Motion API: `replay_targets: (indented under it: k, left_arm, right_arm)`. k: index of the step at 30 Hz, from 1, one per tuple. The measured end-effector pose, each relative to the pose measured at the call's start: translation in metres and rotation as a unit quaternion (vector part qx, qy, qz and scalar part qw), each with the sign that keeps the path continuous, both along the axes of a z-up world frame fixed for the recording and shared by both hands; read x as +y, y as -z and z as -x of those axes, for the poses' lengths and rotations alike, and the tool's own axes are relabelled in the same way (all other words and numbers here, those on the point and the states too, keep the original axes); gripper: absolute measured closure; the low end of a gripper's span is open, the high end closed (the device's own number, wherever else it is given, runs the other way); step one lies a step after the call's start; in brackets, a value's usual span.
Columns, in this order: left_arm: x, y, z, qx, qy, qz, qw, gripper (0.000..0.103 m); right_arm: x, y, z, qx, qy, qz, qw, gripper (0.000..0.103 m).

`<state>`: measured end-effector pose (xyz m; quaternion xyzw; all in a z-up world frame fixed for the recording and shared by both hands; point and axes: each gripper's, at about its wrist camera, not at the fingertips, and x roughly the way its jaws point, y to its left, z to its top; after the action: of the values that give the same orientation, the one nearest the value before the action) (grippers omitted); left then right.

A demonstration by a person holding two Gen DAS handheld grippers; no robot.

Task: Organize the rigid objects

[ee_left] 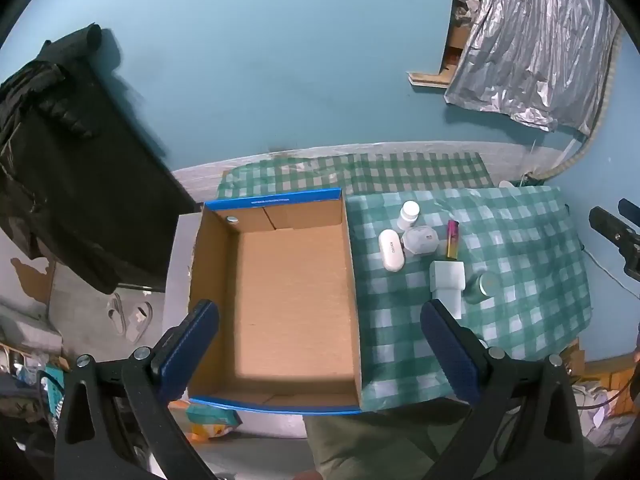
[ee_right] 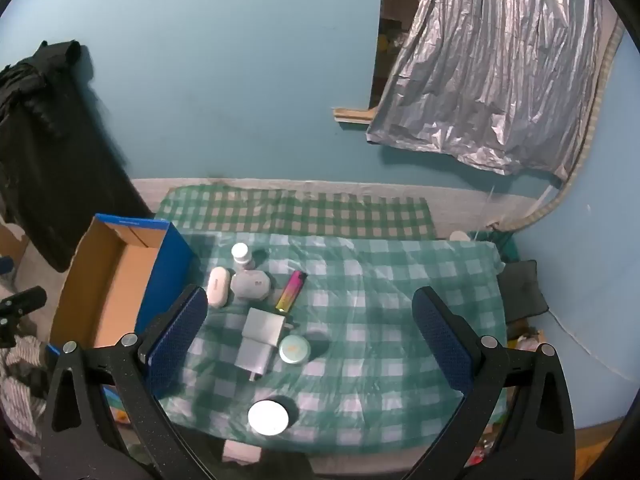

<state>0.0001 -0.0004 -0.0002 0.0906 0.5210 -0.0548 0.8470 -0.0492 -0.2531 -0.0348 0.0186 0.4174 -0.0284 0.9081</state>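
An open cardboard box [ee_left: 288,304] with blue rims sits at the table's left edge; it also shows in the right wrist view [ee_right: 116,292]. Beside it on the checked cloth lie a white pill bottle [ee_right: 241,255], a white oval case [ee_right: 218,287], a grey hexagonal case [ee_right: 251,285], a rainbow lighter [ee_right: 291,291], two white chargers [ee_right: 258,340], a teal round tin [ee_right: 294,349] and a white-lidded jar [ee_right: 267,417]. My left gripper [ee_left: 320,344] is open above the box. My right gripper [ee_right: 310,340] is open above the objects, holding nothing.
The green checked cloth [ee_right: 392,300] covers the small table. A black garment [ee_left: 60,160] hangs at the left against the blue wall. A silver sheet [ee_right: 492,80] hangs at the right. Sandals [ee_left: 132,318] and clutter lie on the floor to the left.
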Motion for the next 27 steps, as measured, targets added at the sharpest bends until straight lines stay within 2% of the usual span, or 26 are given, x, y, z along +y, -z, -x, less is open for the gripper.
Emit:
replay_targets:
  k: [17, 20, 27]
  left_arm:
    - [0.006, -0.006, 0.002, -0.006, 0.003, 0.002, 1.0, 0.002]
    - [0.003, 0.004, 0.002, 0.0, -0.001, 0.0, 1.0, 0.002]
    - [0.003, 0.005, 0.001, 0.001, 0.0, -0.002, 1.0, 0.002]
  right_arm:
    - [0.005, 0.008, -0.003, 0.012, -0.013, -0.004, 1.0, 0.002]
    - [0.005, 0.008, -0.004, 0.014, -0.013, -0.004, 1.0, 0.002]
    - [0.006, 0.009, -0.004, 0.013, -0.012, -0.006, 1.0, 0.002]
